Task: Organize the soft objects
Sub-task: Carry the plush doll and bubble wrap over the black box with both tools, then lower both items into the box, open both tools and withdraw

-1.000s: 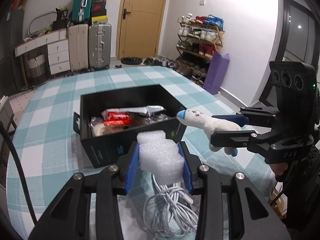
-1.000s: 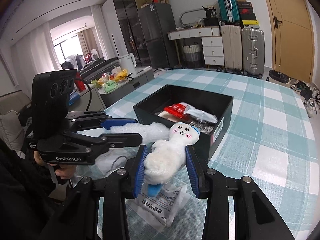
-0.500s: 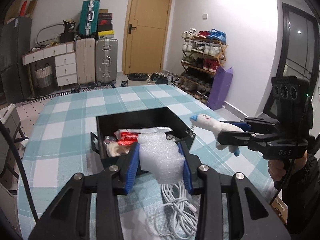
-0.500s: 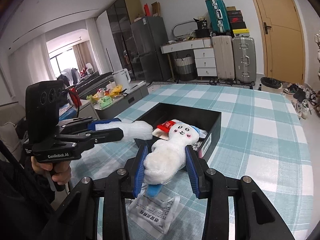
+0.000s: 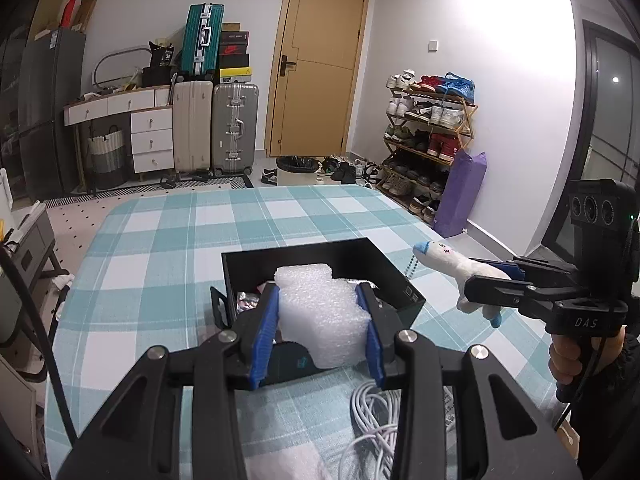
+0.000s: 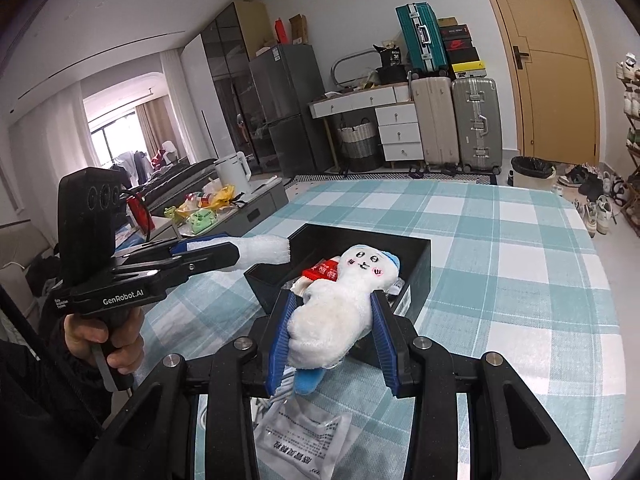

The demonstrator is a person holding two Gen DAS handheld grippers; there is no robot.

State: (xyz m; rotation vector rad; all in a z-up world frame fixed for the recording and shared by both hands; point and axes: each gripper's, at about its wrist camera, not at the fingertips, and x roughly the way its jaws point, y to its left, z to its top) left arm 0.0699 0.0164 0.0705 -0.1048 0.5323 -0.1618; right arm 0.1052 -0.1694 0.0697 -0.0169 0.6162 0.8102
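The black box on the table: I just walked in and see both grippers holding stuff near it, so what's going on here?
A person is sorting soft things into the black box on the checked table. The left gripper is shut on a piece of white foam wrap, held over the box's near edge. The right gripper is shut on a white plush toy, held just short of the box. Snack packets already lie inside. Neither item has been released yet.

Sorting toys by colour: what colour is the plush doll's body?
White plush doll, blue at cap and foot; right wrist view.
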